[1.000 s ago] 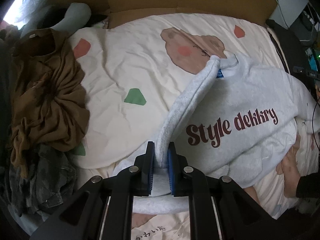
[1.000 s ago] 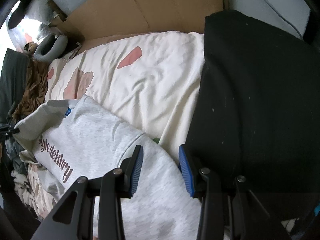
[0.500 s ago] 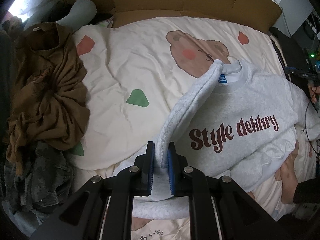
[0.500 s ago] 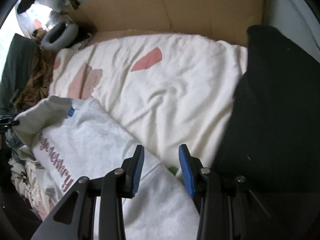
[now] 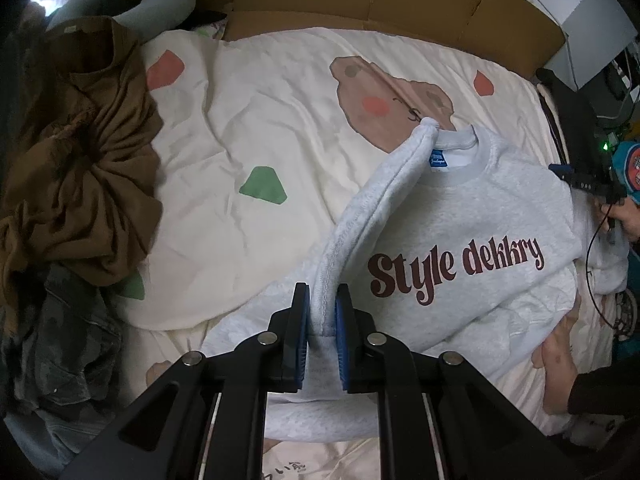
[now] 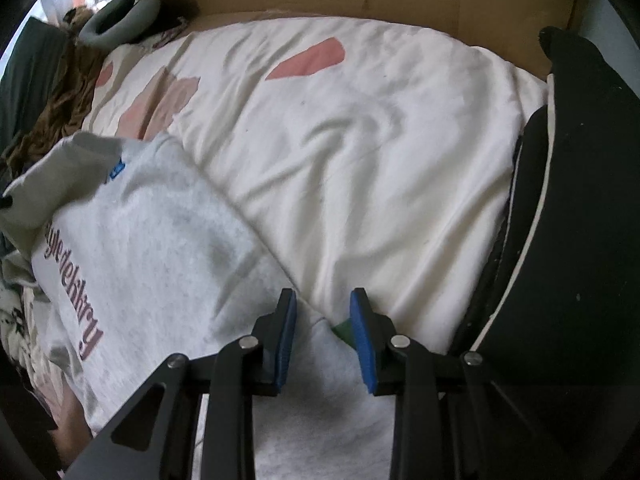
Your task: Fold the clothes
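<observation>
A pale grey sweatshirt lies face up on the cream quilt, its chest printed "Style dekkry" in dark maroon script, a small blue label inside the ribbed neck. One edge is lifted off the bed into a taut ridge running from the collar down toward the hem. Its far sleeve trails off to the side, rumpled; the hem lies loosely bunched.
</observation>
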{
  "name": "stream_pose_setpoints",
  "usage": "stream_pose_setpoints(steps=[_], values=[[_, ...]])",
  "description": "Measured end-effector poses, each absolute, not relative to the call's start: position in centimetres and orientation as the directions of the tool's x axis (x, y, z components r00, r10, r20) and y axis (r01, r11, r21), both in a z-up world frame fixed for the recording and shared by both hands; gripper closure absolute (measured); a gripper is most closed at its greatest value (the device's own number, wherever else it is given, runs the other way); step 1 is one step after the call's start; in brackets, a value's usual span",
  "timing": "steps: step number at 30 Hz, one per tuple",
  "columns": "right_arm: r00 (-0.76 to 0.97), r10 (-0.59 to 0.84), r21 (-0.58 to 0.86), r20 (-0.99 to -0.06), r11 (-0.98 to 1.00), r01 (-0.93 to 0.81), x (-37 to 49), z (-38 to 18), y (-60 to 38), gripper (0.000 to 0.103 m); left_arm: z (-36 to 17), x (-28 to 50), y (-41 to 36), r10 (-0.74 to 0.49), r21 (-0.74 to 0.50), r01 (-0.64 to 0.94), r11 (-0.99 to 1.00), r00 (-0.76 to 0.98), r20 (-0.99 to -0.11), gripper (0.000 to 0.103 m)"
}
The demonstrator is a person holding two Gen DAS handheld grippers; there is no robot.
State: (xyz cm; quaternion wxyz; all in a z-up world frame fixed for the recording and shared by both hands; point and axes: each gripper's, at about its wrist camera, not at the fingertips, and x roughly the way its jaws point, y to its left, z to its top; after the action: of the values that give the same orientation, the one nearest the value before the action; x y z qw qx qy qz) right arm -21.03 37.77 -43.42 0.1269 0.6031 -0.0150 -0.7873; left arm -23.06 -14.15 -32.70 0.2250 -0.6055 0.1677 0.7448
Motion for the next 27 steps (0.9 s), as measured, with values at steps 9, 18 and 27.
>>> stream_pose_setpoints(steps=[9,18,27], values=[[-0.221,-0.198,0.149,-0.955,-0.964,0.220,-19.5,-43.4,36.9,0.076,-32.9,-23.0,-14.3,0.141,-0.033,-0.546,-0.837,-0.157,-0.978,0.091],[-0.226,-0.213,0.163,-0.951,-0.962,0.219,-17.4,-41.8,36.9,0.076,-33.4,-22.7,-14.1,0.147,-0.047,-0.547,-0.836,-0.141,-0.979,0.091],[-0.203,-0.209,0.164,-0.957,-0.962,0.219,-17.7,-43.4,36.2,0.077,-33.6,-22.6,-13.9,0.140,-0.042,-0.553,-0.832,-0.135,-0.981,0.091]])
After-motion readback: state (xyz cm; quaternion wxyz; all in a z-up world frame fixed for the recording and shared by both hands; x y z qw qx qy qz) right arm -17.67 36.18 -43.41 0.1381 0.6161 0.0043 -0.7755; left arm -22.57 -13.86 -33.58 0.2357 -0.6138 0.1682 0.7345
